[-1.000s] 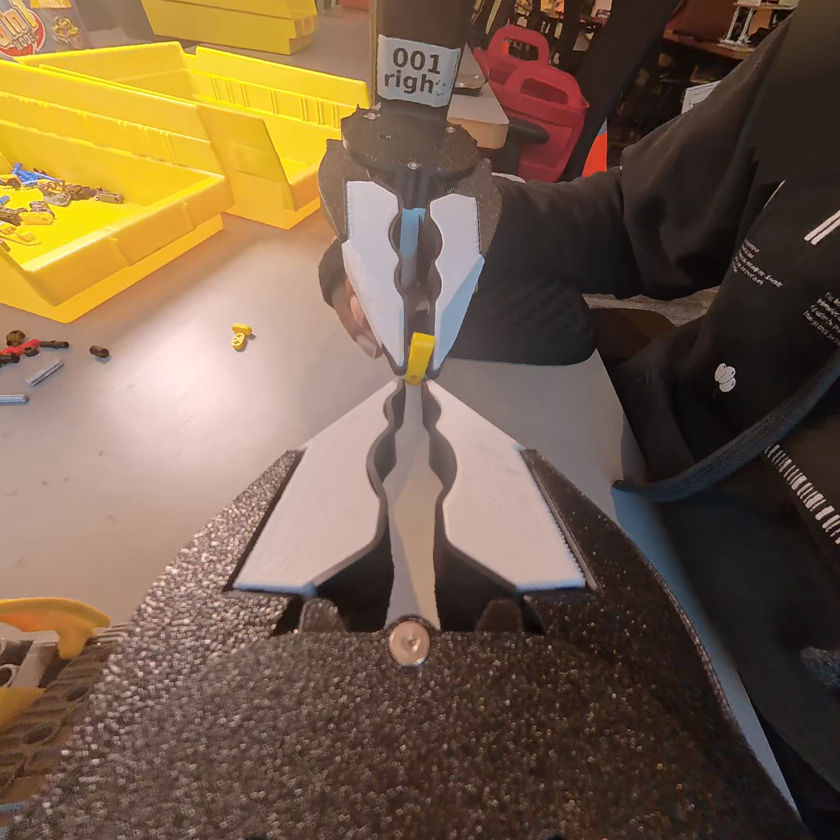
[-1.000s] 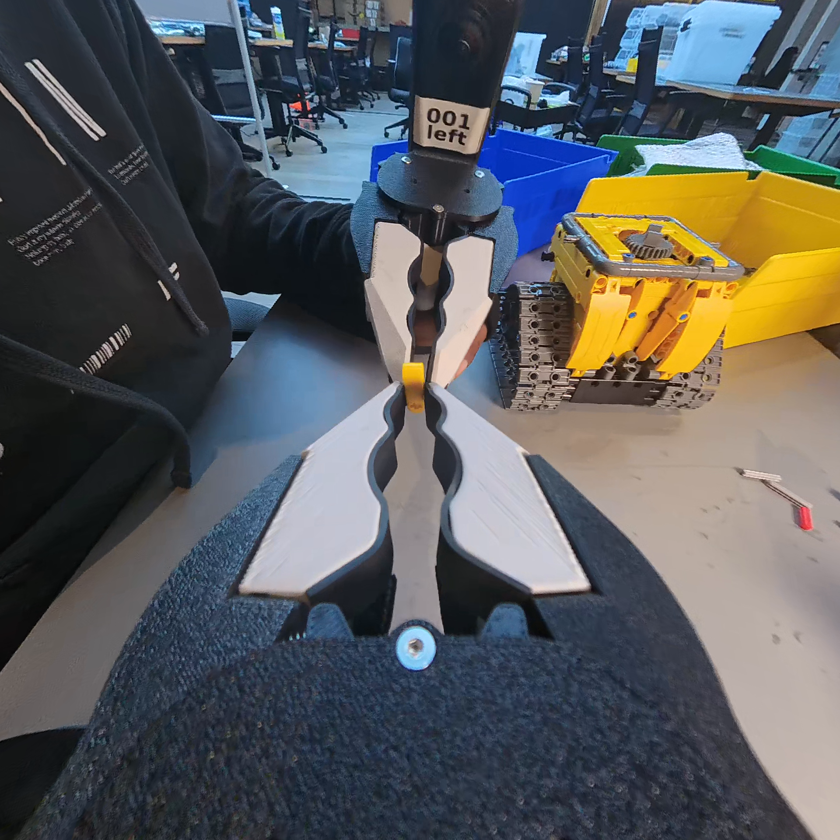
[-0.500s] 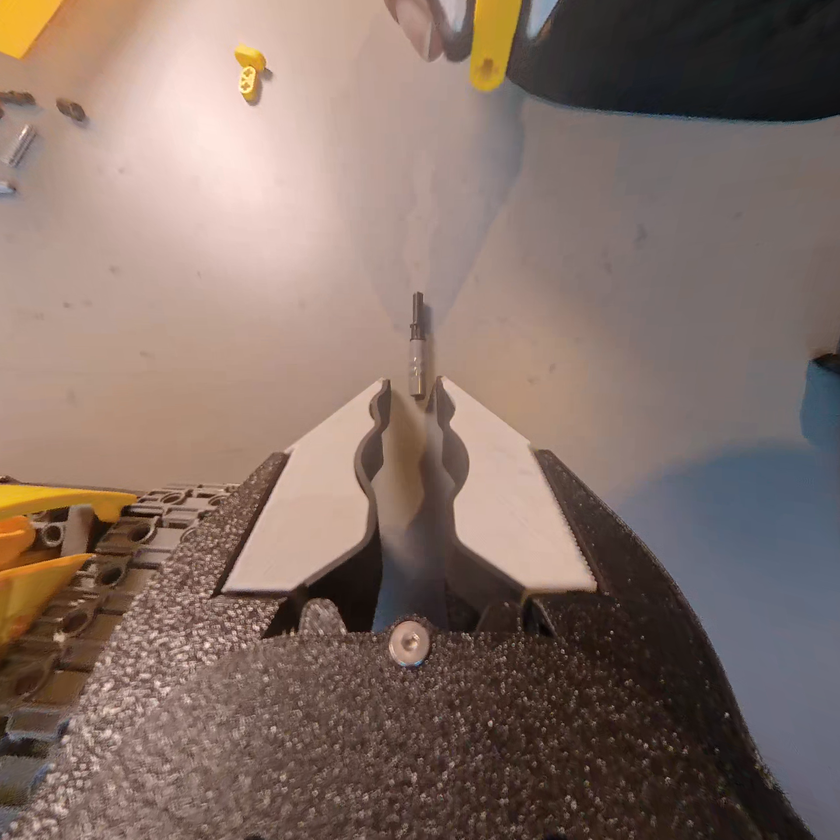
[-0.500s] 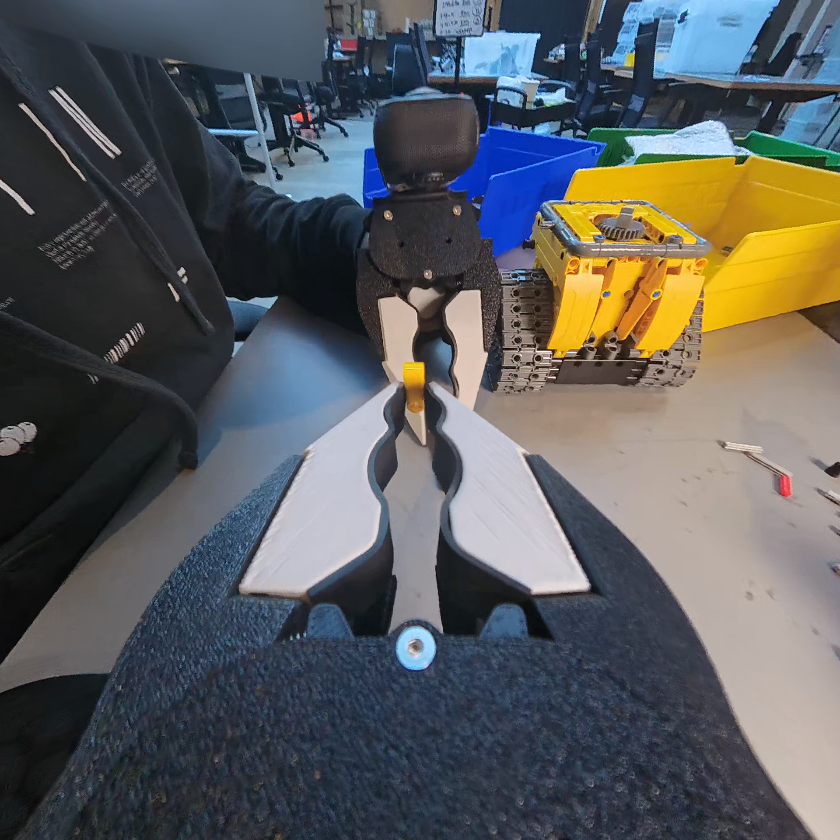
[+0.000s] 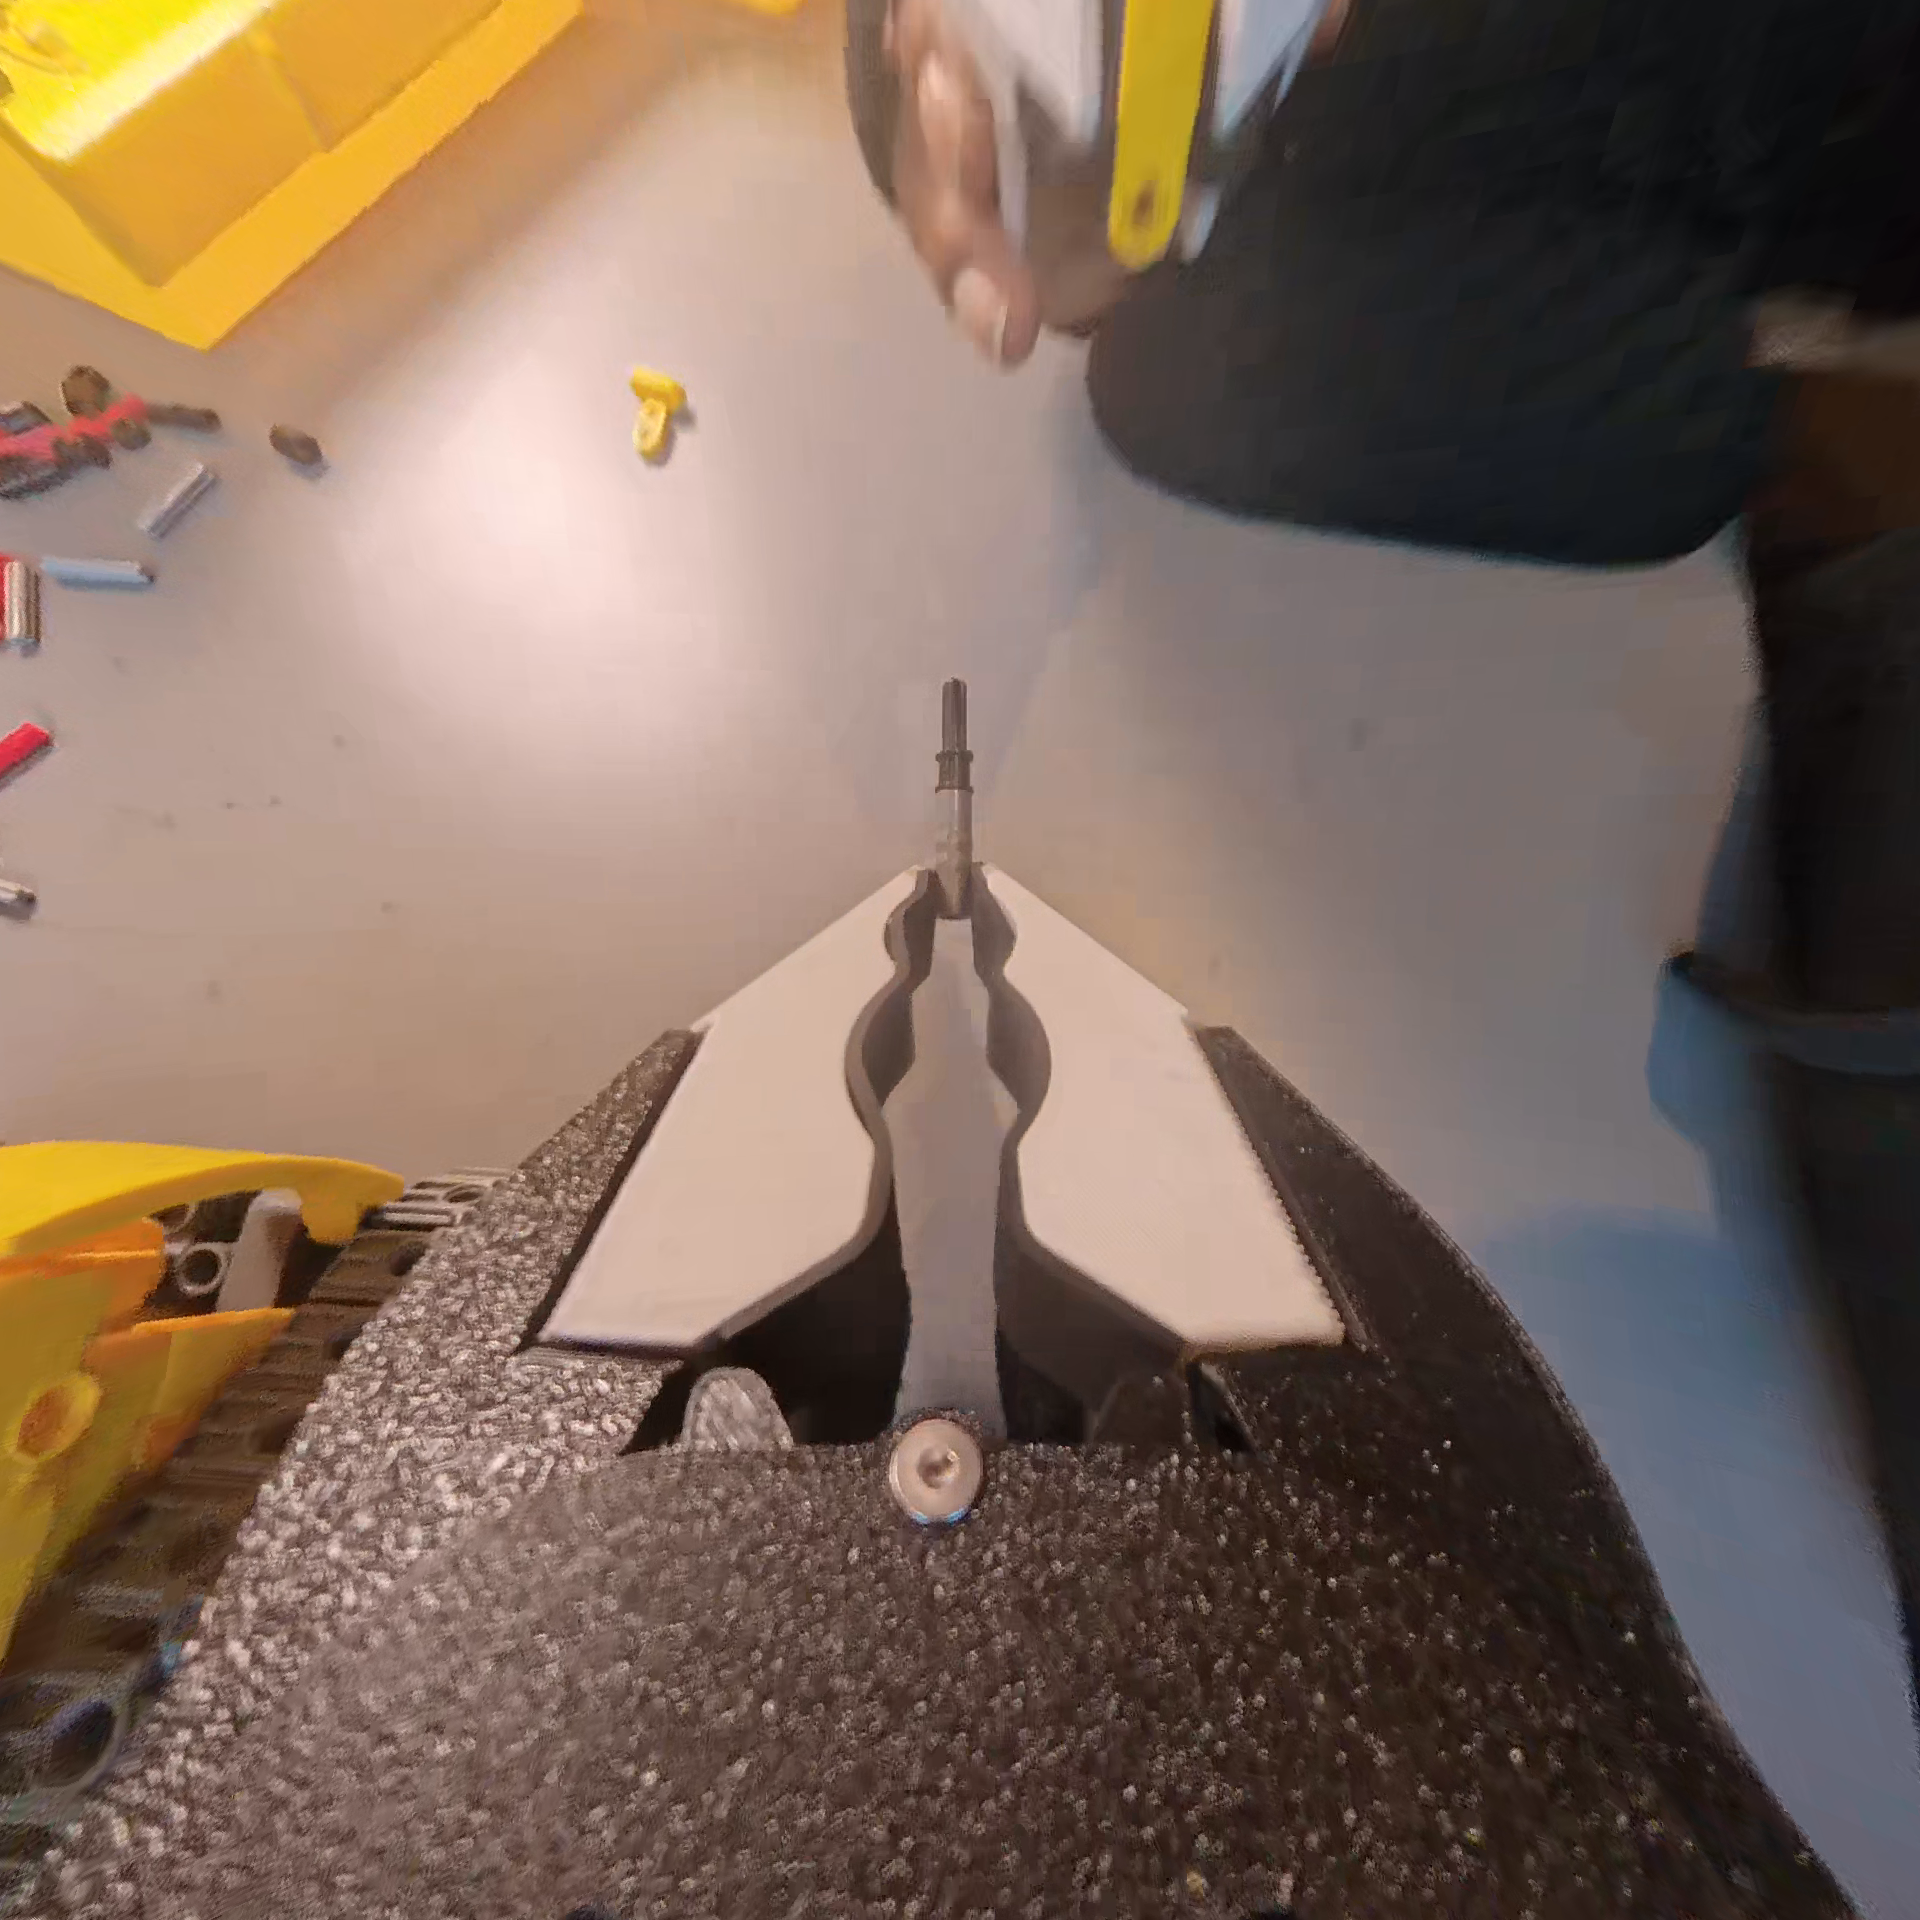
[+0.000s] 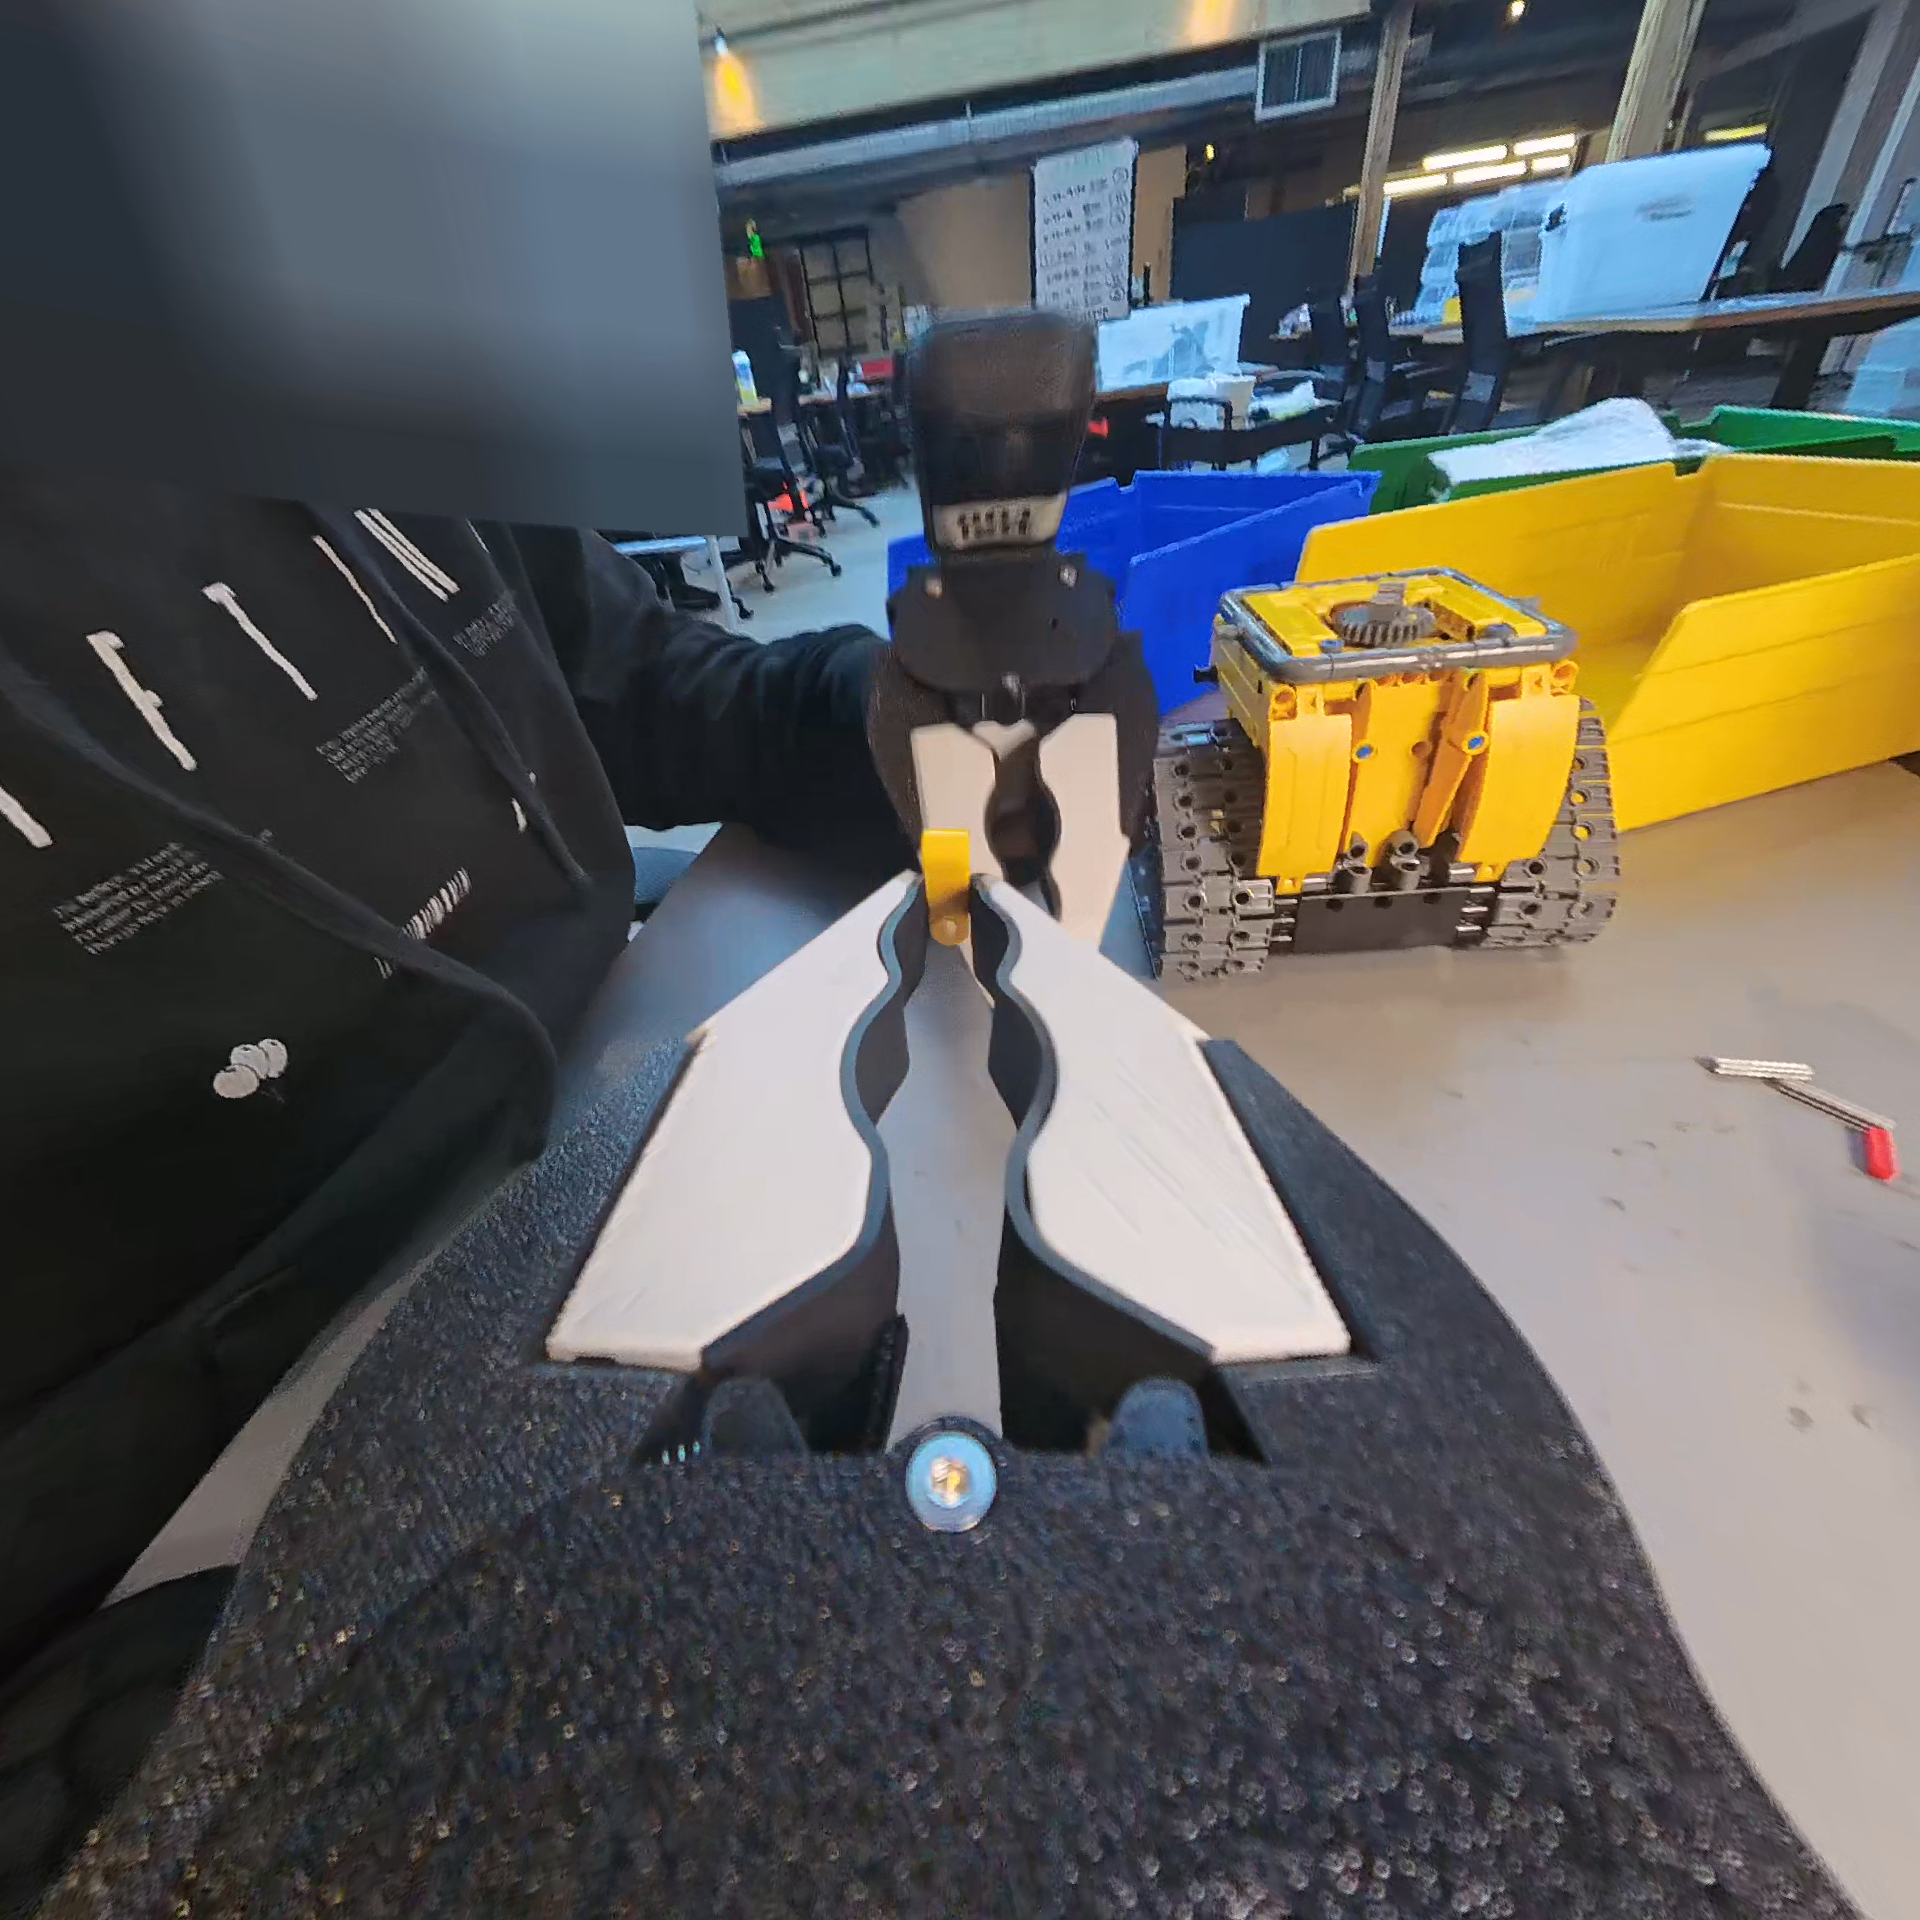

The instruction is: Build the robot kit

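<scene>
In the left wrist view my left gripper (image 5: 954, 902) is shut on a thin grey pin with a dark tip (image 5: 954, 810). The pin sticks straight forward from the fingertips above the grey table (image 5: 520, 727). My right gripper (image 6: 945, 906) is shut on a small yellow beam piece (image 6: 943, 868) and holds it upright above the table edge. That yellow piece (image 5: 1148, 156) also shows blurred at the top of the left wrist view, with a hand behind it. In the right wrist view the left gripper's fingers (image 6: 1091, 810) point down just behind the yellow piece.
A yellow tracked model (image 6: 1392, 748) stands to the right, also at the left edge of the left wrist view (image 5: 125, 1351). There are yellow bins (image 5: 208, 135) (image 6: 1714, 623), a blue bin (image 6: 1226, 561), loose small parts (image 5: 104, 436), a yellow connector (image 5: 657, 410), red-tipped axles (image 6: 1829, 1122), and a person in a black hoodie (image 6: 260, 831). My right fingertips sit around 10 centimetres from my left ones.
My left gripper left the tip-to-tip meeting with the right gripper and tilted towards the table. Its jaws opened around the grey pin, then closed on it. The right gripper kept the yellow piece.
</scene>
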Action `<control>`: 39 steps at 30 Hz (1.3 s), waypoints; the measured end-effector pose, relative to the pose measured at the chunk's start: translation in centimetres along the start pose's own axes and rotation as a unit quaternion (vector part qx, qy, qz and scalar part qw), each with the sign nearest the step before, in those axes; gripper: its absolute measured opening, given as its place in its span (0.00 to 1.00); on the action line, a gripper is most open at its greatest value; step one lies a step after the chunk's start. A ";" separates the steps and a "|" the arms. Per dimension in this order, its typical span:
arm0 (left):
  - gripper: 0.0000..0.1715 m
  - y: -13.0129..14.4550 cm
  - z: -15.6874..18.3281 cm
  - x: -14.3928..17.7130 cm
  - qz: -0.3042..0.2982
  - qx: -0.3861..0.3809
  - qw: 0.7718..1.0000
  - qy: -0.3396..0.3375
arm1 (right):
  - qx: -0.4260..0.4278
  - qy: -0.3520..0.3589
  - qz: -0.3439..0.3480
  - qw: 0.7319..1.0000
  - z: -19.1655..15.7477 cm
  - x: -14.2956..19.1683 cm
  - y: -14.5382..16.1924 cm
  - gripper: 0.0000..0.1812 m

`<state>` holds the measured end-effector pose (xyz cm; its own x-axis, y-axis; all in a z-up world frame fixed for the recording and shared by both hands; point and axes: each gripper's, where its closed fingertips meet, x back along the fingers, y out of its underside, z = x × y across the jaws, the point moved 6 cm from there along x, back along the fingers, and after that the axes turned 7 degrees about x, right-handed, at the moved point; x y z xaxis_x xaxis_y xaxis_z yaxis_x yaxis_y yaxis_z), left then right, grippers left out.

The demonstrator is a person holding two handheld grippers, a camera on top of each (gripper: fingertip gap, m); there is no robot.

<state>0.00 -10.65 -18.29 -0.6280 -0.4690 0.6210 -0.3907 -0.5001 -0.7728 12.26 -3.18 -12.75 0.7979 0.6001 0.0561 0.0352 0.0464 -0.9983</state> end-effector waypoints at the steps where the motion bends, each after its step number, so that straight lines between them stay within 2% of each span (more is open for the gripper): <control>1: 0.03 -0.5 0.2 0.5 0.021 0.014 0.999 0.021 | 0.007 0.005 -0.018 1.000 0.0 -0.1 0.2 0.04; 3: 0.03 -1.1 0.6 1.3 0.054 0.024 0.997 0.048 | 0.018 0.011 -0.050 0.999 0.1 -0.2 0.7 0.04; 6: 0.03 -1.4 0.9 1.6 0.070 0.035 0.994 0.072 | 0.020 0.007 -0.077 0.997 0.0 -0.4 1.4 0.04; 15: 0.03 -1.7 1.4 1.8 0.082 0.046 0.991 0.096 | 0.022 -0.007 -0.090 0.996 -0.2 -0.8 2.0 0.04; 34: 0.03 -0.8 2.0 1.2 0.038 0.050 0.991 0.120 | 0.031 -0.028 -0.115 0.993 -0.6 -1.4 2.7 0.04; 39: 0.03 -0.7 2.2 1.0 0.028 0.025 0.995 0.091 | 0.029 -0.025 -0.127 0.991 -0.6 -1.5 3.0 0.04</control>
<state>1.12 -12.34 -16.83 -0.7607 -0.3606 0.5398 -0.3208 -0.5140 -0.7955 11.55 -4.37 -15.79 0.7374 0.6010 0.3081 0.1955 0.2468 -0.9492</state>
